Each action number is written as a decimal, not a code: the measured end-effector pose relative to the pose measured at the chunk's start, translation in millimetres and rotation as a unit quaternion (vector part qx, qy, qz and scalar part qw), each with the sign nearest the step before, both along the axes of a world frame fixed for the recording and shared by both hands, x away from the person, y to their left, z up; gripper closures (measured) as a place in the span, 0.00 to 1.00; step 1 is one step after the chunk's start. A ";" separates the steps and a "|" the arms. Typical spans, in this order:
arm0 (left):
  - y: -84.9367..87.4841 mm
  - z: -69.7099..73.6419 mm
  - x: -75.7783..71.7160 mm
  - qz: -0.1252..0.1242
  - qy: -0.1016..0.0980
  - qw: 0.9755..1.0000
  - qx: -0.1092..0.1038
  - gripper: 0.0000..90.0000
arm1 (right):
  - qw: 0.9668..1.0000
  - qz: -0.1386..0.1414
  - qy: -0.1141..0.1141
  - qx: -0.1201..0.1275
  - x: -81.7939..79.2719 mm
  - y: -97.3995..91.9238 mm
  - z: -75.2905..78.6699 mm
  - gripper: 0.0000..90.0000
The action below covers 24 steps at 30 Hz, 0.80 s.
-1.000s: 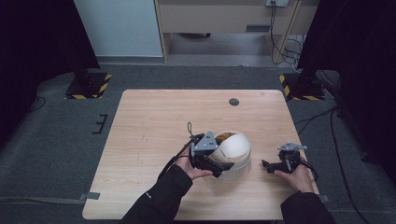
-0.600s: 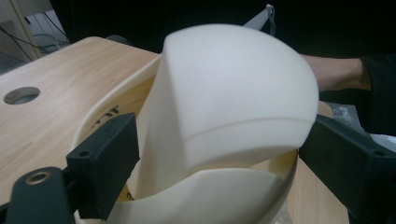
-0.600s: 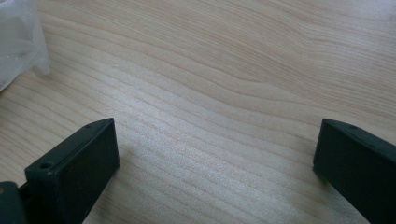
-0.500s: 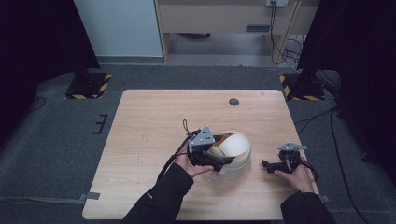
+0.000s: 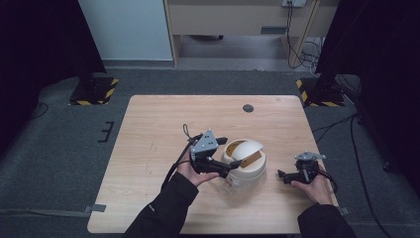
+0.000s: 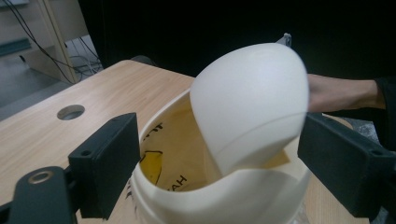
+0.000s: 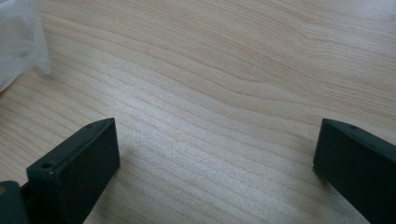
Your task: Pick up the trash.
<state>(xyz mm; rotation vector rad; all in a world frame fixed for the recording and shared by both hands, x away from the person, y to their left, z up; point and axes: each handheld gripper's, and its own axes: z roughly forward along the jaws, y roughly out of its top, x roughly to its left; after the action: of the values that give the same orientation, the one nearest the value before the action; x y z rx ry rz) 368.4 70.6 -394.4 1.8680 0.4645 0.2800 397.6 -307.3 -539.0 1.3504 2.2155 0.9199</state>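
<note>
Cream-white domed container (image 5: 243,157), yellow-brown label with dark lettering inside (image 6: 173,158). Pale wood-grain table (image 5: 153,129), dark round hole (image 5: 248,108). Black jaws on left gripper (image 5: 229,151) and right gripper (image 5: 282,175). Black sleeves (image 5: 166,213). Yellow-black hazard stripes on floor bases (image 5: 94,91). Grey carpet (image 5: 54,148).

Inside the white container (image 6: 224,196), a yellow-brown label (image 6: 173,154) is seen, printed in dark ink. In the left gripper view the letters "AH" are read near the lower edge of that label, at the end of a word whose beginning is hidden by the container wall. A dark triangular sign is partly made out beside them, and a few cut-off strokes near the rim cannot be read. No other text can be read.
</note>
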 end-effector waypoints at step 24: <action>115.5 -104.8 -28.1 0.209 0.119 0.961 0.133 0.21 | 1.000 0.001 -0.001 0.001 -0.7 0.8 -0.2 0.01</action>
<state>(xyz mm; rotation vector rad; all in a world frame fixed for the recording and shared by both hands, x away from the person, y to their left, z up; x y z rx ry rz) 340.3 186.1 -499.2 2.0637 1.0362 0.4174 396.9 -306.4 -539.1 1.3487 2.2153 0.9232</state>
